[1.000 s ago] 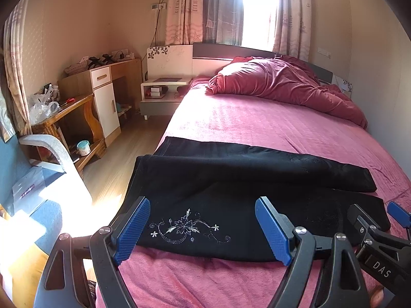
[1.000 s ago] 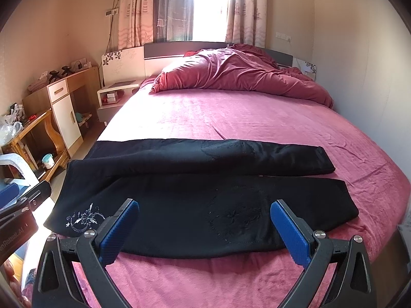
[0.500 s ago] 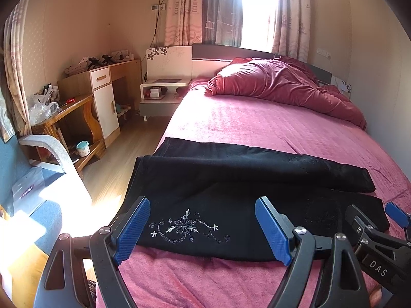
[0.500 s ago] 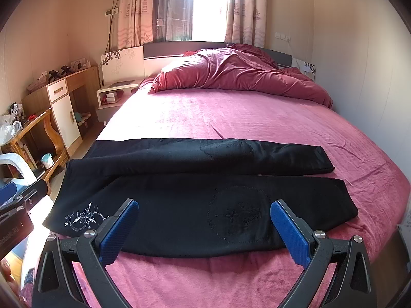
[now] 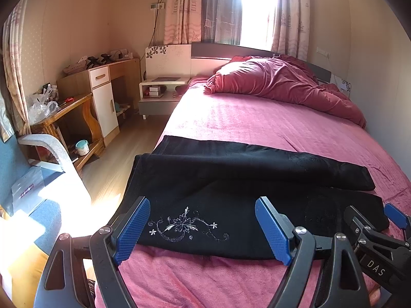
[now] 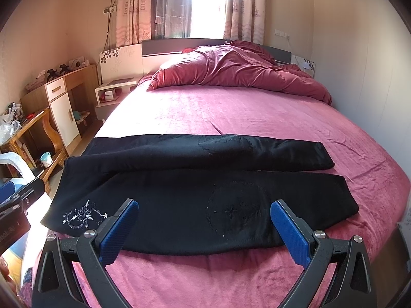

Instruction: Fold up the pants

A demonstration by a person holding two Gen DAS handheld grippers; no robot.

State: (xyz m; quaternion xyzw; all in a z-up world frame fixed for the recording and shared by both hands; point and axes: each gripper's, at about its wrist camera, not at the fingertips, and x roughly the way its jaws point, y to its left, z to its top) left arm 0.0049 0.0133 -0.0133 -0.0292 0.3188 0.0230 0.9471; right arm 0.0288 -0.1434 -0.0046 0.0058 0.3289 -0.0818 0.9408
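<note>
a: so, what does the left wrist view show?

b: the left gripper (image 5: 203, 229) with its blue pads spread wide, holding nothing, above the near edge of the bed (image 5: 257, 123). black pants (image 5: 231, 179) lie flat across the pink cover, both legs stretched toward the right, the far leg lying beside the near one. a white flower embroidery (image 5: 186, 225) sits between the pads from this angle. the right gripper (image 5: 372, 233) pokes in at the lower right corner.

a: and the room?

b: a rumpled red quilt (image 5: 282, 84) at the head of the bed, a nightstand (image 5: 161, 92) and a wooden desk (image 5: 102, 95) along the left wall, curtains (image 5: 195, 7) at the window.

a: now the right wrist view?

b: the right gripper (image 6: 205, 231) is also spread apart and empty, over the middle of the pants (image 6: 205, 179), near the front hem of the near leg. the embroidery (image 6: 82, 215) is off to its left. part of the left gripper (image 6: 15, 205) shows at the left edge; i cannot tell its opening from here.
</note>
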